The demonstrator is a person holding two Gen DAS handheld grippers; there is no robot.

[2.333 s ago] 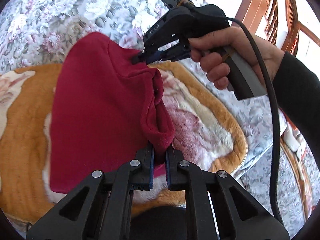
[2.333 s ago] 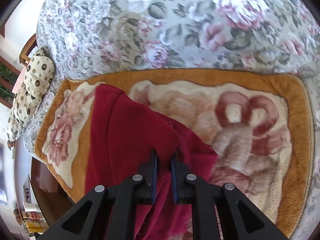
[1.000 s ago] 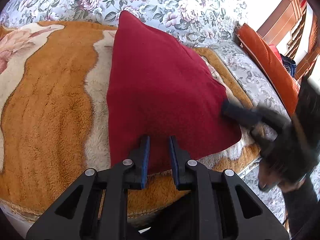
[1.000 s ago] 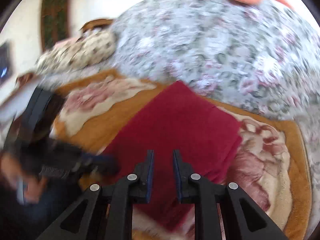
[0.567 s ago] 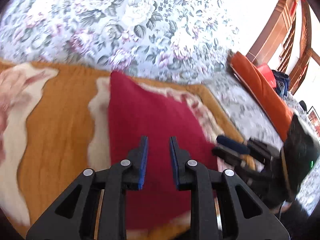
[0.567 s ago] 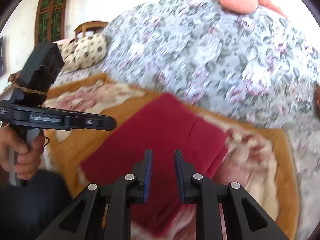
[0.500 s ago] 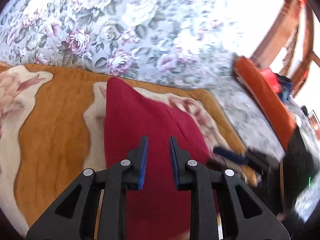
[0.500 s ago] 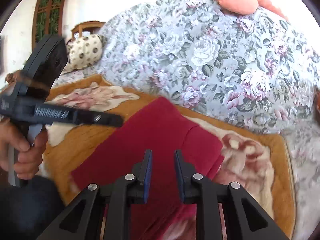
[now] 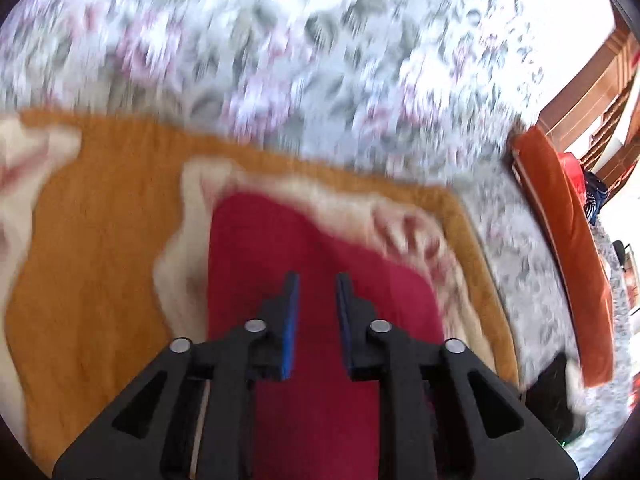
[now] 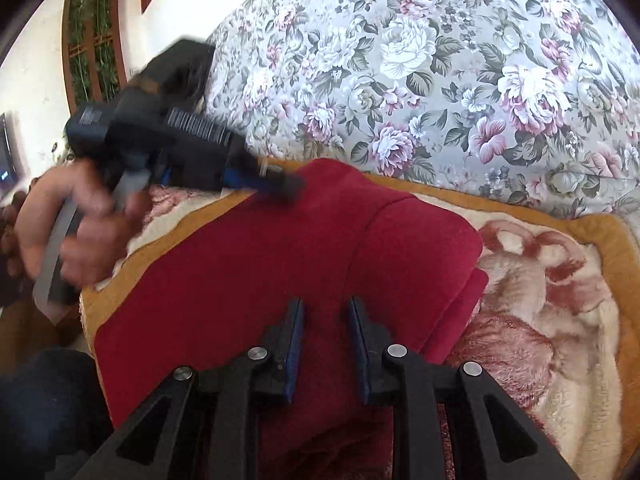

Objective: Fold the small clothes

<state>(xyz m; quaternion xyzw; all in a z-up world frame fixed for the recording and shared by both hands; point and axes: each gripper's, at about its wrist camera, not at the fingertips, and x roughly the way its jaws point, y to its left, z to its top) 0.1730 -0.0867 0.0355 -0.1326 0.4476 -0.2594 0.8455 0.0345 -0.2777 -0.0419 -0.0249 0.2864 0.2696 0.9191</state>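
A dark red fleece garment point(image 10: 280, 264) lies folded flat on an orange and cream plush blanket point(image 10: 560, 312). It also shows in the blurred left wrist view point(image 9: 260, 256). My right gripper point(image 10: 325, 308) is open and empty, hovering over the garment's near part. My left gripper point(image 9: 316, 286) is open and empty above the garment. In the right wrist view the left gripper point(image 10: 280, 184) reaches in from the left with its tips at the garment's far edge.
A floral sofa back point(image 10: 440, 60) rises behind the blanket. An orange cushion point(image 9: 568, 248) lies on the seat to the right, with wooden furniture point(image 9: 600, 92) beyond. The blanket's front edge point(image 10: 90, 312) is at the lower left.
Both grippers let go of the garment, which now lies flat and folded. Over the last half second the left gripper has swung toward the garment's far edge, blurring its view.
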